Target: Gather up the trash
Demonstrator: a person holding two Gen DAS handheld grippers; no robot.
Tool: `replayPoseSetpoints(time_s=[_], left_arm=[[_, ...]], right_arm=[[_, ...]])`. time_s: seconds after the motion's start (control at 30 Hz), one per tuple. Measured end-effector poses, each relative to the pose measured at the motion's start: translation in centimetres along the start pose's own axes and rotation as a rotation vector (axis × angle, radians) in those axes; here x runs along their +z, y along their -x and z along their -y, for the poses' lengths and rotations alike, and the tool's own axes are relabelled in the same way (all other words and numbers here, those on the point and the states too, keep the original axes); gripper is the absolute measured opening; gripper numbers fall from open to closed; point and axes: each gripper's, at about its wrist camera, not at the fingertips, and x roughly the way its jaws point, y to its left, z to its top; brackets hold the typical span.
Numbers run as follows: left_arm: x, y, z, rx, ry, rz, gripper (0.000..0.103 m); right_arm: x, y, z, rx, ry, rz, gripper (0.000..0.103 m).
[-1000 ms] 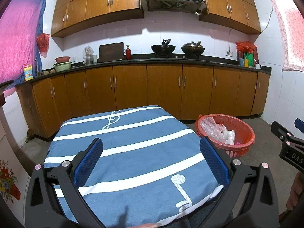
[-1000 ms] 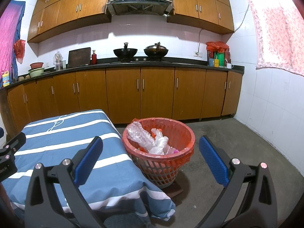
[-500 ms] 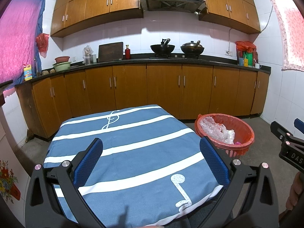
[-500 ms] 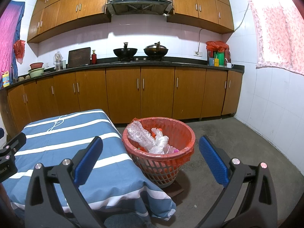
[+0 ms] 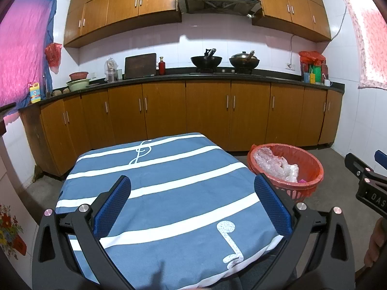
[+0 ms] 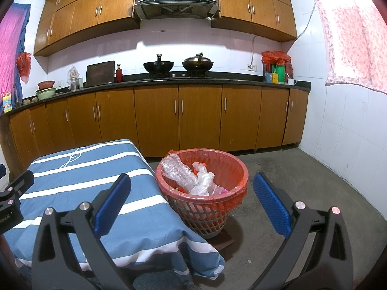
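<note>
gaping wide, both: left tool point(image 5: 192, 203), right tool point(image 6: 192, 201); right tool lettered "das"; trash in basket point(image 6: 219, 213)

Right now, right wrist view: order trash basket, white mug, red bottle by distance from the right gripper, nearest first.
From the right gripper, jaws open, holding nothing:
1. Trash basket, on the floor just ahead, beside the table.
2. White mug and red bottle: both on the far counter, mug right, bottle left; too close to call.
</note>
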Motion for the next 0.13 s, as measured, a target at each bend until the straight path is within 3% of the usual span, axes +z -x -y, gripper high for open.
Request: replayPoseSetpoints(time_s=[0.13], left_arm=[[-0.07,0.01,-0.01,-0.002,-0.001,-0.001,0.101]], right_arm=[[0.05,-0.04,0.05,0.001,-0.001,0.0,0.099]])
